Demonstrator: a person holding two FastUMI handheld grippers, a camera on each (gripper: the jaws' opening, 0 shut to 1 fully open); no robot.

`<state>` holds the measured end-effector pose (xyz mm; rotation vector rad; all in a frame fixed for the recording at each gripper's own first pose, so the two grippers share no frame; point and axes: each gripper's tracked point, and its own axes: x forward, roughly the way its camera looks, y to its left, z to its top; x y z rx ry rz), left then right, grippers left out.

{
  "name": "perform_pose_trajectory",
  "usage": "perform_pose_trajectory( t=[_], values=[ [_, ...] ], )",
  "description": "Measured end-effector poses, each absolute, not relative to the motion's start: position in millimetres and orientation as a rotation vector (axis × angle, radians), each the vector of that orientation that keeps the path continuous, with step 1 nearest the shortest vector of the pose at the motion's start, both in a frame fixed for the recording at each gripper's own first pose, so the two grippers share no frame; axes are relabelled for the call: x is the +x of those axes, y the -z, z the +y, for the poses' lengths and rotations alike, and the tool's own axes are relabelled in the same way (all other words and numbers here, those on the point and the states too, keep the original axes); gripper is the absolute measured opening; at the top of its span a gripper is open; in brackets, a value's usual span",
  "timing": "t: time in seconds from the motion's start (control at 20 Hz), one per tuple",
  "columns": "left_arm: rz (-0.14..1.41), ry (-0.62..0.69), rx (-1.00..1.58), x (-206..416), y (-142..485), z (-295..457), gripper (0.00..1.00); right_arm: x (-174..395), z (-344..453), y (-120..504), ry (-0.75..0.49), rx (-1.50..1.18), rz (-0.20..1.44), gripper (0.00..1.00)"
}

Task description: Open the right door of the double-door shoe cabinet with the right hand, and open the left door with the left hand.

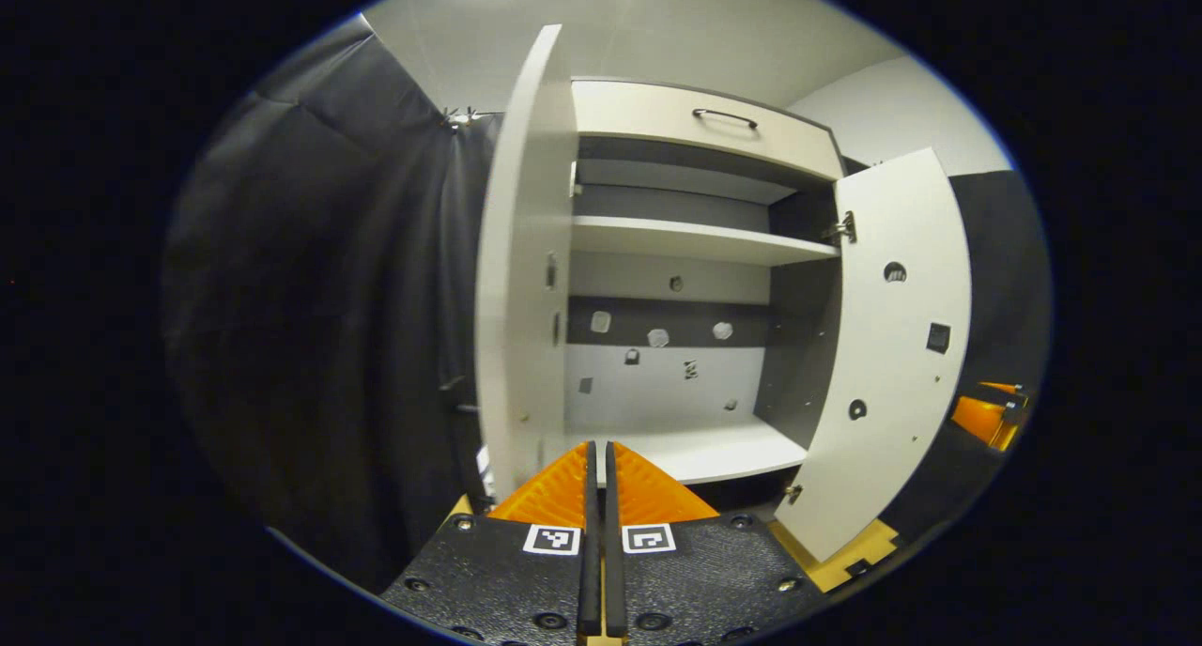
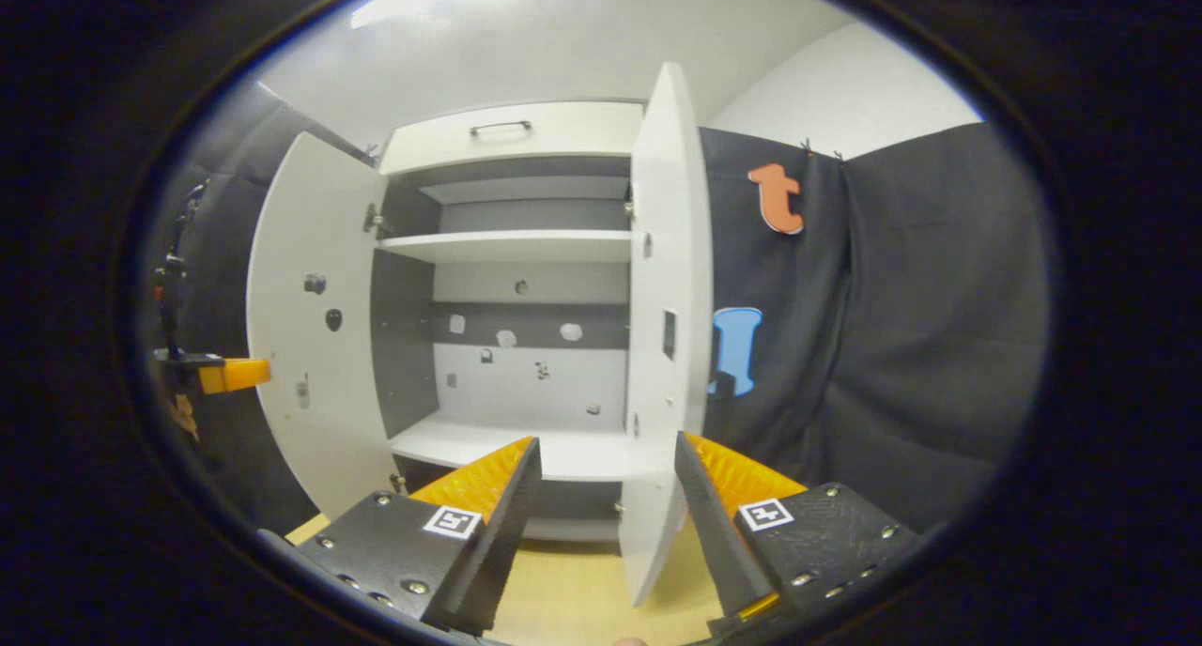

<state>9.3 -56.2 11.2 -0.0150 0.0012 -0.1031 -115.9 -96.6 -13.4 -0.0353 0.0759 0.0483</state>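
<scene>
Cabinet first: the white double-door shoe cabinet (image 2: 512, 252) stands ahead with its stiff left door (image 1: 526, 252) and right door (image 2: 667, 280) swung wide; these light panels are best pulled by their free edges. The right gripper (image 2: 608, 496) is spread, straddling that door's edge, seemingly without contact. The left gripper (image 1: 597, 458) is pressed together, empty.

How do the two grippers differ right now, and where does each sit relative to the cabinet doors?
The left gripper has its fingers closed together on nothing; the right gripper stands open. The left gripper sits just beside the left door, off its edge, while the right door edge stands between the right gripper's fingers, ungripped. Both doors are swung open.
</scene>
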Motion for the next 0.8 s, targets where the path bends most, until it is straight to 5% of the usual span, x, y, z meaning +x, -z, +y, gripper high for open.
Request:
perform_pose_trajectory(
  t=[0.3, 0.45, 0.6, 0.7, 0.8],
  values=[
    [-0.03, 0.144, 0.015, 39.0, -23.2, -90.9, 0.01, -92.6, -16.6, -14.4, -0.18, 0.026, -0.022, 0.84],
    [-0.053, 0.166, 0.03, 44.2, -31.6, -104.9, 0.13, -83.4, -4.8, -21.3, -0.167, 0.011, -0.032, 0.78],
    [-0.055, 0.178, 0.036, 45.8, -31.5, -114.4, 0.48, -79.0, -2.6, -27.8, -0.153, 0.026, -0.038, 0.92],
    [-0.044, 0.165, 0.038, 46.8, -29.0, -115.3, 0.73, -75.4, -3.5, -30.8, -0.14, 0.037, -0.039, 0.89],
    [-0.035, 0.149, 0.035, 49.8, -22.1, -115.3, 0.98, -67.9, 0.1, -31.9, -0.149, 0.053, -0.039, 0.97]
  ],
)
